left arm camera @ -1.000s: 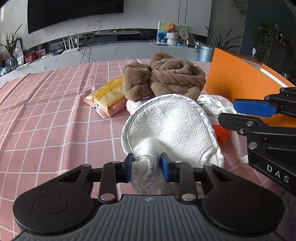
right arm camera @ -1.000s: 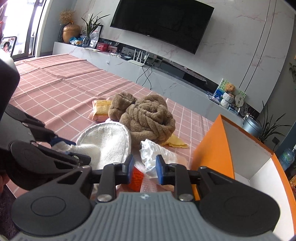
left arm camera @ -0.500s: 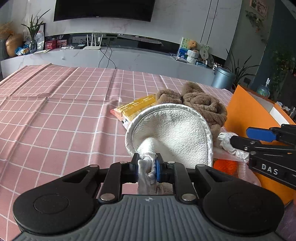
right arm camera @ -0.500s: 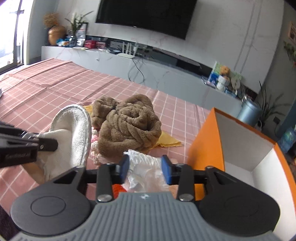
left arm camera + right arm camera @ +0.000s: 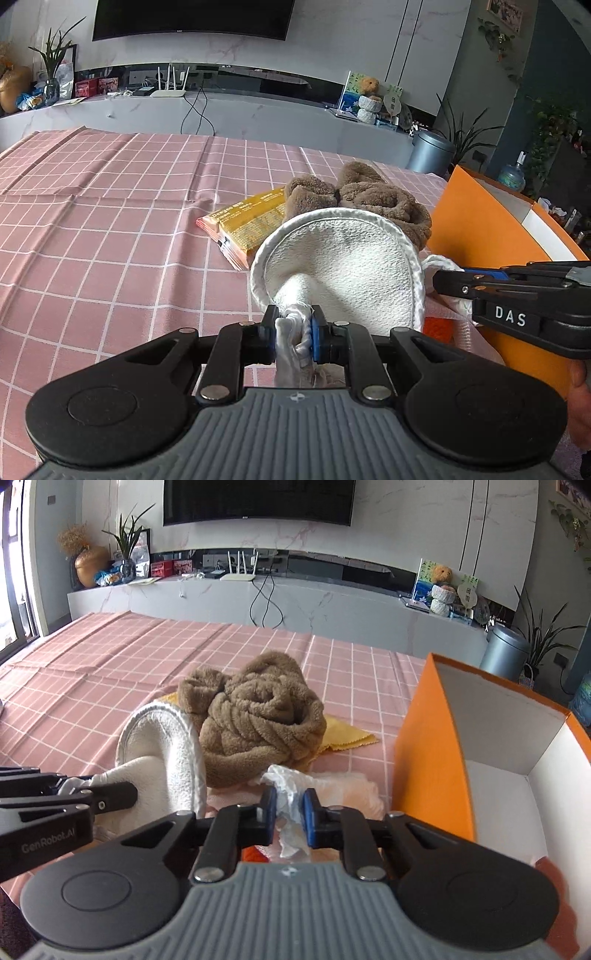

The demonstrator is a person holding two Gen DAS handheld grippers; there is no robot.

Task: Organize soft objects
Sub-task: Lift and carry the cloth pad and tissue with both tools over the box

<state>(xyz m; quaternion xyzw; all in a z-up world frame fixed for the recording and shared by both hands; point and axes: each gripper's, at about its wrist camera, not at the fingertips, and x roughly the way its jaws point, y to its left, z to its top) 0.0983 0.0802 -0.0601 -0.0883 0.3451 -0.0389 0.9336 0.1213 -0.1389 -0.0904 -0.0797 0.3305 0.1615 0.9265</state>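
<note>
Since a second ago we are lifting the white mitt (image 5: 343, 273) clamped in our left gripper (image 5: 293, 334) and closing our right gripper (image 5: 289, 812) on crumpled white plastic (image 5: 286, 781), while the orange box (image 5: 428, 746) is looking empty and the brown towel (image 5: 258, 716) is waiting on the table.

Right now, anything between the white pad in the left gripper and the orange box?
Yes. The right gripper, shut on a white plastic bag, sits between the white pad and the orange box. The left gripper must go over or around it.
</note>
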